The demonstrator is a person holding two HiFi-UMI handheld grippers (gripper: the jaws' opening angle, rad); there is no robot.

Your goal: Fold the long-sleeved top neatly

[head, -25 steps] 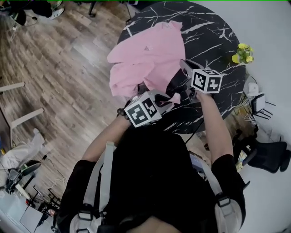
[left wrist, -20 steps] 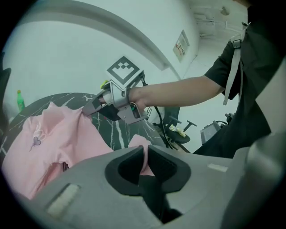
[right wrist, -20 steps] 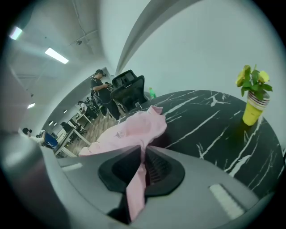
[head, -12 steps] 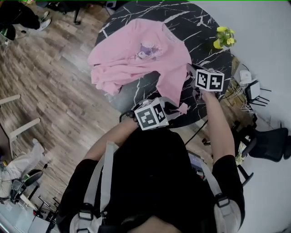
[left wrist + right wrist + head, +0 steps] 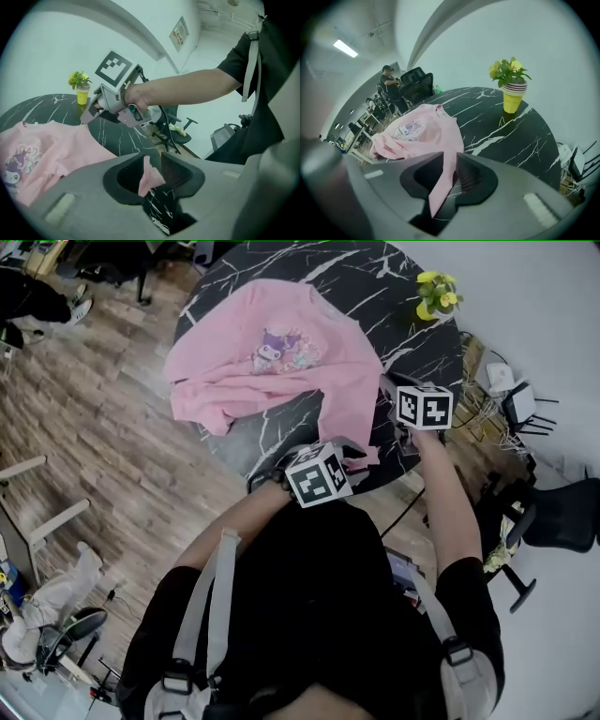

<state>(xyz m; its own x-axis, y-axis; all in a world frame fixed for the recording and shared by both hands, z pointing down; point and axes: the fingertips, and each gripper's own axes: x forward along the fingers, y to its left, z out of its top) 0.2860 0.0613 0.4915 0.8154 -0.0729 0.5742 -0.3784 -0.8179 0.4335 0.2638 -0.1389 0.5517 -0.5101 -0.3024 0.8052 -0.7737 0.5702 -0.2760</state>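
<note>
As left claw and right claw have just been easing open, pink hem lies slack between each pair of jaws. Top print-up on table. Best drop hem flat, then straighten bunched sleeve.

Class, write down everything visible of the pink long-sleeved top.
The pink top, soft fabric with a cartoon print on the chest, lies front up and rumpled on the black marbled table, one sleeve bunched at its edge. Its near hem sits between the jaws of the left gripper and right gripper, which have just been opening.
</note>
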